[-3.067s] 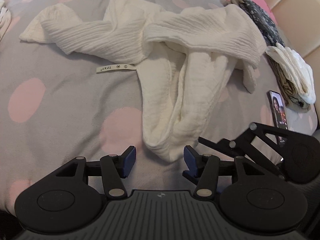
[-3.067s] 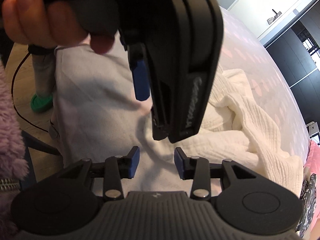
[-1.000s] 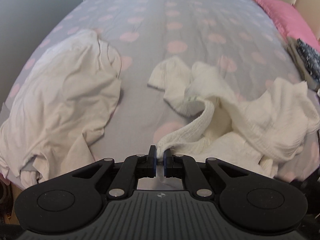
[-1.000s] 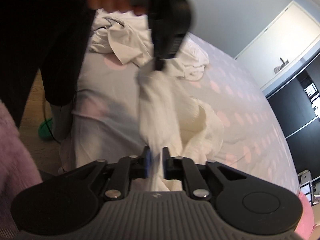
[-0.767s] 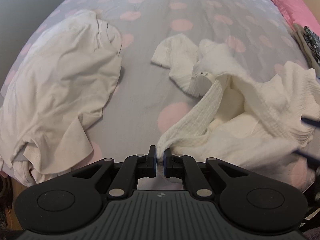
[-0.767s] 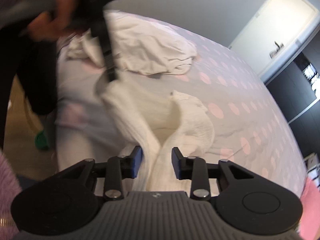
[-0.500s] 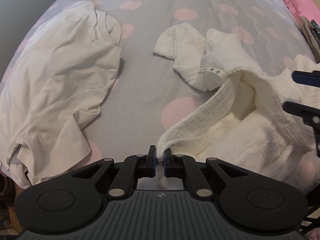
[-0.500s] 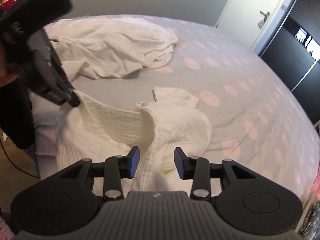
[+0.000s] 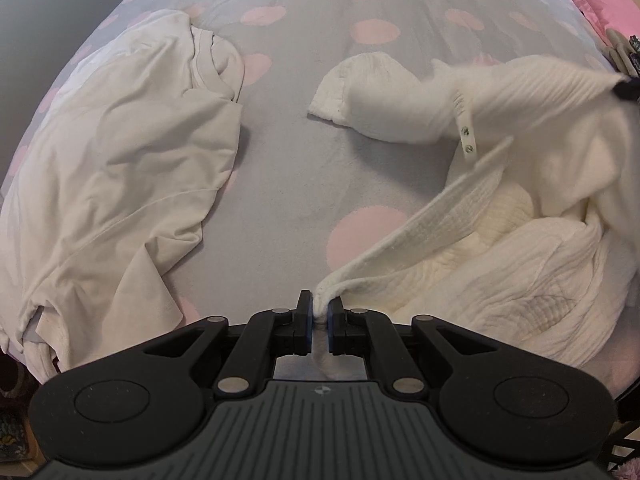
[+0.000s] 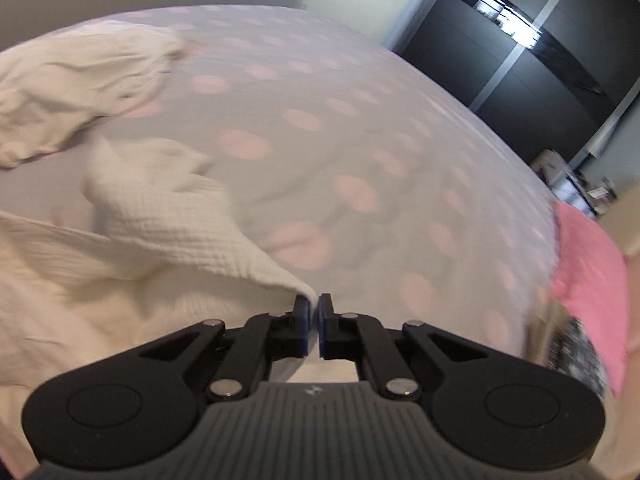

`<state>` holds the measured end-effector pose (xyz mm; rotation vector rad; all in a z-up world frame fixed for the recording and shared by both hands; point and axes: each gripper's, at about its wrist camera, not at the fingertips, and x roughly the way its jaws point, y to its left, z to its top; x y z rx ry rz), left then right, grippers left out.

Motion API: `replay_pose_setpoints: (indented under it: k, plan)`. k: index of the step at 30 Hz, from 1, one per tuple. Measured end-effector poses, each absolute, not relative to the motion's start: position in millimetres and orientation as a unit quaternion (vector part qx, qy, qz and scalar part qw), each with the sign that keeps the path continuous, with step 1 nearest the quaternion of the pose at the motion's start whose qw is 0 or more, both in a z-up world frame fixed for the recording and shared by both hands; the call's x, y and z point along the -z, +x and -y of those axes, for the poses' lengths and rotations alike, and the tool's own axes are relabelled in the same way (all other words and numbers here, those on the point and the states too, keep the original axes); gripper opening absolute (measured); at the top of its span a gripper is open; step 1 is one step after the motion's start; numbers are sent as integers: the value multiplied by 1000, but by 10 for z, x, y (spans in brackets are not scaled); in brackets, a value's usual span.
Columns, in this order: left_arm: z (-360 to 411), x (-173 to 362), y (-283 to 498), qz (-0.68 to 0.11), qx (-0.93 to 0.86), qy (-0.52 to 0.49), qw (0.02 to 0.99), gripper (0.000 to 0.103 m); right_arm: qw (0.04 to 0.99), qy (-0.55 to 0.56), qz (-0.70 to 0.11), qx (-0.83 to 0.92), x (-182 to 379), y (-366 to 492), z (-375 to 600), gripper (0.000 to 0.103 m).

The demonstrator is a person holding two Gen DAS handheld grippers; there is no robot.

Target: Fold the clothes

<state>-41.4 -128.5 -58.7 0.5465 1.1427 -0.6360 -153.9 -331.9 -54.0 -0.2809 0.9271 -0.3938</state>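
Over on the left of the left wrist view, a smooth white garment [image 9: 116,184] lies crumpled in a heap on the grey bedspread with pink dots [image 9: 288,128], no crease lines, no stacked layers, so by the look of it that one is yet to be folded. Moving across to the middle, the left gripper [image 9: 319,322] has its jaws pinched narrow on a bunched corner of the cream textured garment [image 9: 500,248], and a taut band of the fabric runs up and to the right from that pinch. One sleeve end lies flat on the bedspread just beyond, with a small label hanging from the neckline. Further right, the body of this garment is rumpled and partly lifted, blurred with motion, and at the far right edge a dark tip holds another corner high. The right wrist view backs that up: the right gripper [image 10: 313,324] is closed down to a sliver on an edge of the same cream fabric [image 10: 188,216], which drapes away to the left. So the piece is stretched between both tools, a spreading-out stage by this reading, with the folds themselves left to make. At the right rim, a pink pillow [image 10: 588,264] sits near some dark patterned cloth.
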Motion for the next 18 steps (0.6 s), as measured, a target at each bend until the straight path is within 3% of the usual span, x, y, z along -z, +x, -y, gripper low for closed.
replay_pose_setpoints:
  k: [10, 18]
  plan:
    - [1358, 626, -443, -523, 295, 264, 755, 4, 779, -98, -518, 338, 654, -2105, 4316, 4]
    - [1445, 681, -471, -528, 297, 280, 745, 5, 761, -129, -570, 280, 808, -2160, 4174, 9]
